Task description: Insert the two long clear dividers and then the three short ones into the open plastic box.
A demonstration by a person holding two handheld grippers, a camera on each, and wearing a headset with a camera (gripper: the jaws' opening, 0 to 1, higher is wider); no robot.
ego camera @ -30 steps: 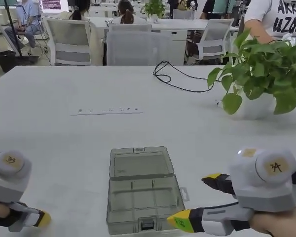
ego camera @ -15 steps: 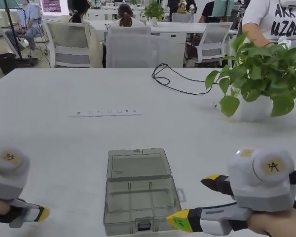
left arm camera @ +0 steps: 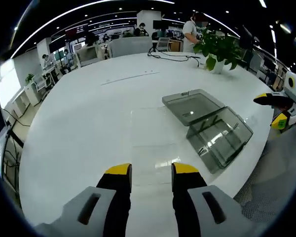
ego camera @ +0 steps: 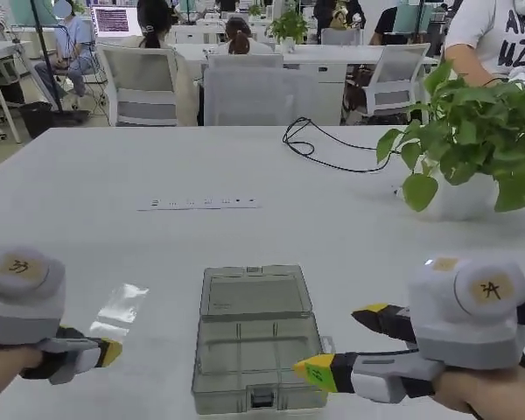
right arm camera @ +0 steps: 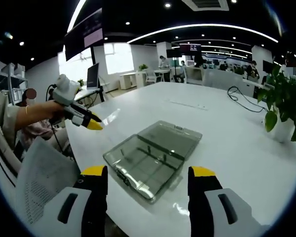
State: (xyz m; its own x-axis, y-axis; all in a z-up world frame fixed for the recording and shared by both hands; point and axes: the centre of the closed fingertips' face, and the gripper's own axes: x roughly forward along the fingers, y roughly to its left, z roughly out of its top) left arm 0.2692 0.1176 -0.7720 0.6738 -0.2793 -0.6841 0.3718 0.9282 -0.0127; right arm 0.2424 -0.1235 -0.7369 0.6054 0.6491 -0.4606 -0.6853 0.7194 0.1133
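The open smoky-clear plastic box (ego camera: 257, 354) lies at the table's near edge, its lid (ego camera: 255, 294) folded back flat behind it. Clear dividers (ego camera: 121, 306) lie flat on the table left of the box, showing as a faint glare. My left gripper (ego camera: 105, 352) hovers just in front of them, open with a narrow gap and nothing between its yellow-tipped fingers (left arm camera: 119, 171). In the left gripper view the dividers (left arm camera: 155, 140) lie straight ahead and the box (left arm camera: 209, 123) to the right. My right gripper (ego camera: 346, 343) stands wide open beside the box's right front corner, holding nothing.
A potted green plant (ego camera: 472, 144) stands at the far right, with a looped black cable (ego camera: 319, 144) behind it. A thin marked strip (ego camera: 201, 204) lies mid-table. Chairs, desks and seated people are beyond the far edge.
My left gripper has moved right and forward toward the clear dividers, which have come into view as the head camera shifted. The right gripper and the box have kept their places.
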